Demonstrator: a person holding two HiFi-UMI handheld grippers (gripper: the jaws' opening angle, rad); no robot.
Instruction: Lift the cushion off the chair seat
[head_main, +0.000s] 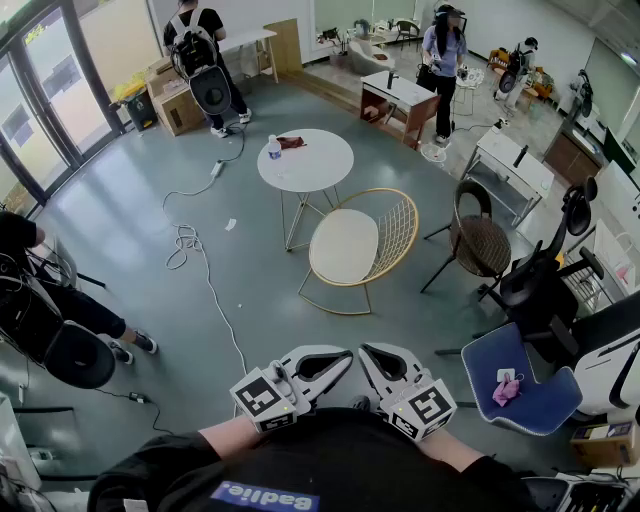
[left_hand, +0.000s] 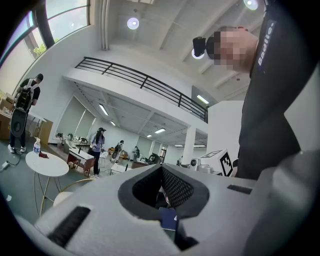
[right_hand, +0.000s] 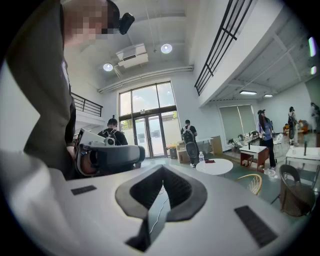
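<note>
I see a big room with a smooth grey-green floor (head_main: 130, 230) and tall glass doors (head_main: 40, 90) far off to the left of my tools. A long cable (head_main: 200, 260) lies in loops on the floor, ahead and to the left.

The left tool (head_main: 335, 358) is clenched and has nothing in it. The right tool (head_main: 375, 355) sits just beside it, and its jaws are together and empty too. Both are held close to my body and point out into the room.

The round cream cushion (head_main: 343, 246) lies flat on the seat of the gold wire chair (head_main: 395, 230), straight ahead of both tools and well apart from them. Past the chair stands a round white worktop (head_main: 305, 160) with a bottle (head_main: 274, 148) and a red thing (head_main: 291, 143) on it. The red thing is too small for me to tell what it is.

A brown chair (head_main: 482, 245) stands ahead to the right. A blue chair (head_main: 515, 370) is near the right tool, and a pink thing (head_main: 507, 390) I cannot make out lies on it. A person (head_main: 40, 310) far to the left is cut off by the edge.
</note>
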